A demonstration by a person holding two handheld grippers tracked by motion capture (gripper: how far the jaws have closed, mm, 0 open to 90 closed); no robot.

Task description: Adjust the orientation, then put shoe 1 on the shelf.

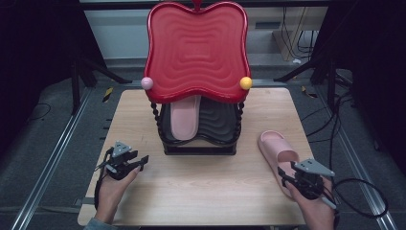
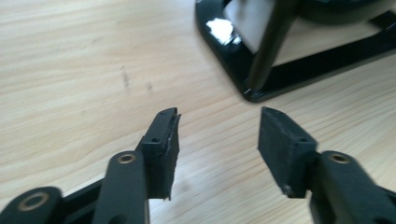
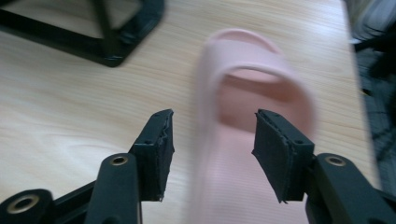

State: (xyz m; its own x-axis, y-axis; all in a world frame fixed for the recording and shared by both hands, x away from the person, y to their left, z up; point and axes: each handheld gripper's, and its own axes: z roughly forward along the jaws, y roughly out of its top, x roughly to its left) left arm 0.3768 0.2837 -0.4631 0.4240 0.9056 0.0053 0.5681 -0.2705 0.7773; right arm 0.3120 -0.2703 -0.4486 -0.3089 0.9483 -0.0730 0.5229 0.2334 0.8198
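Right gripper [image 3: 212, 140] poised over the pink slipper's [image 3: 254, 116] heel beside the rack [image 1: 198, 143] — half-open, gripping nothing; left gripper [image 2: 217, 140] likewise empty.

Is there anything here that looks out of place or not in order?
Yes. The pair is split: one pink slipper sits on the lower shelf of the rack, while the other slipper lies loose on the table beside the rack, at an angle, under the right gripper, whose jaws stand apart.

A pale wooden desk [image 1: 201, 187] carries a black rack [image 1: 200, 147] near its middle and a pink slipper [image 1: 278, 155] lying flat to the right.
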